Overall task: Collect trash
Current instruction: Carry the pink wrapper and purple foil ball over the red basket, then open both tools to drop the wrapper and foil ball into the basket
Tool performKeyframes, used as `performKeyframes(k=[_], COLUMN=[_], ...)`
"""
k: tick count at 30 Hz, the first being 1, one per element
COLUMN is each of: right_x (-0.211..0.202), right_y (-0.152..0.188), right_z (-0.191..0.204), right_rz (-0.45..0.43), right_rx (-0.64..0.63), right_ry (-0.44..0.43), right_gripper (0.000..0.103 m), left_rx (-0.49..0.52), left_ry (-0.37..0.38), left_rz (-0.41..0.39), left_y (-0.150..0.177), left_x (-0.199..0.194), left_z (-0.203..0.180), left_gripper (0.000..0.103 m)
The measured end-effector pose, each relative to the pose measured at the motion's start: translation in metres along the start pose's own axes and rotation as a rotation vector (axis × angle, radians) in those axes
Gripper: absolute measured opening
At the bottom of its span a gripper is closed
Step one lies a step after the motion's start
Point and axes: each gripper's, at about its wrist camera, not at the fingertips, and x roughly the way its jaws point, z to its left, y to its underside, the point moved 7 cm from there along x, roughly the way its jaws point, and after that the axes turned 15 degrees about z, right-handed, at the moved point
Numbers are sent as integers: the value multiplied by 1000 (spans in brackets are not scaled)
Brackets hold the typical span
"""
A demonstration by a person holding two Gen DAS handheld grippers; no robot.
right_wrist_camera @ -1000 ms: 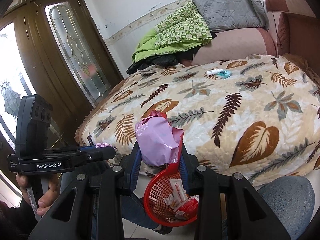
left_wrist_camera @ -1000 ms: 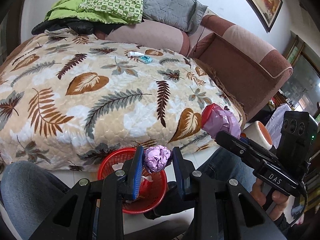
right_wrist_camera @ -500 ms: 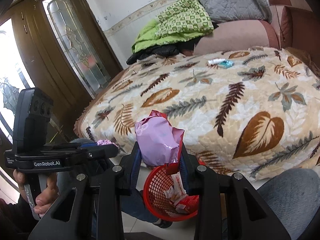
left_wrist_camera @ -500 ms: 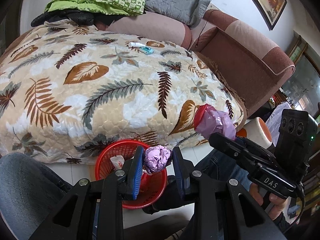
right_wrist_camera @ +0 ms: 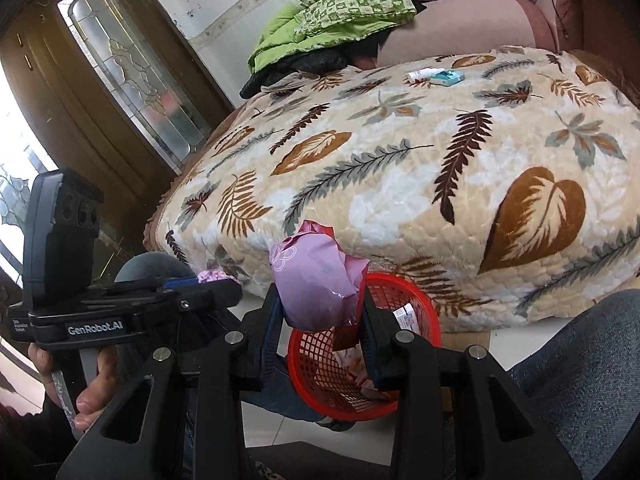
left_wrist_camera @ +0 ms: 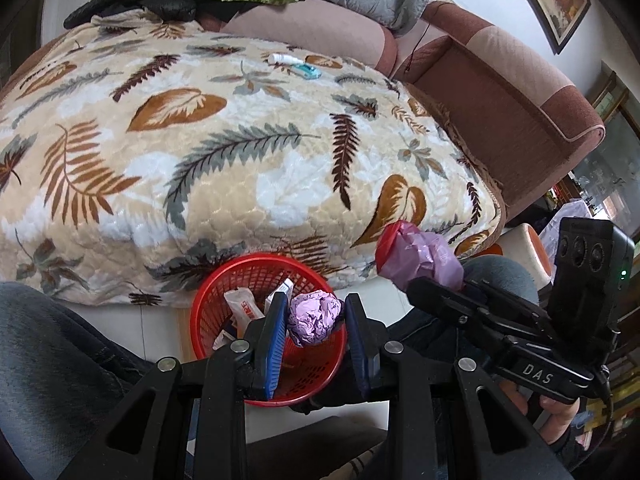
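Observation:
My left gripper (left_wrist_camera: pixel 316 318) is shut on a crumpled purple paper ball (left_wrist_camera: pixel 314 319) and holds it above the red mesh basket (left_wrist_camera: pixel 216 300), which stands on the floor with several wrappers inside. My right gripper (right_wrist_camera: pixel 320 304) is shut on a pink plastic wrapper (right_wrist_camera: pixel 316 280) with a red inner side, above the near rim of the same basket (right_wrist_camera: pixel 320 380). The right gripper with its wrapper (left_wrist_camera: pixel 420 256) shows in the left wrist view, to the right of the basket. The left gripper (right_wrist_camera: pixel 208 280) shows at the left of the right wrist view.
A leaf-patterned blanket (left_wrist_camera: pixel 240 152) covers the sofa seat behind the basket. A small white tube (left_wrist_camera: pixel 282 58) and a teal packet (left_wrist_camera: pixel 310 71) lie on its far side. Green bedding (right_wrist_camera: pixel 340 12) is piled at the back. My knees (left_wrist_camera: pixel 48 360) flank the basket.
Both grippers have tilted down and come closer to the basket, each still holding its trash. The basket now sits more directly under the left gripper's ball.

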Motion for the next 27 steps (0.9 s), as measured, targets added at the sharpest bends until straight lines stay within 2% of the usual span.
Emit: performKeyframes(k=[12,13,15,16,19,27], right_x=[5,5,6,6,5,-4], right_y=[0,-1,-1,-2,-3,-7], right_z=[-5,-8,-11,-14,-20,-22], right_rz=[4,4,6,8,5,-15], right_rx=[27,31,52,65,98,119], right_ry=[-8,-11,-27,-32,-64,-86], right_gripper=[36,39,52,58,58,58], left_rx=[10,14,16,14,-3,-41], left_ry=[-13,-20,-26,-30,-44,-24], left_rz=[24,24,33,44,56,48], left_y=[1,1,1,1,2,-1], left_x=[10,11,14,18,23,20], left_z=[1,1,2,3,9,16], left_gripper=[30,30,31,34,51,52])
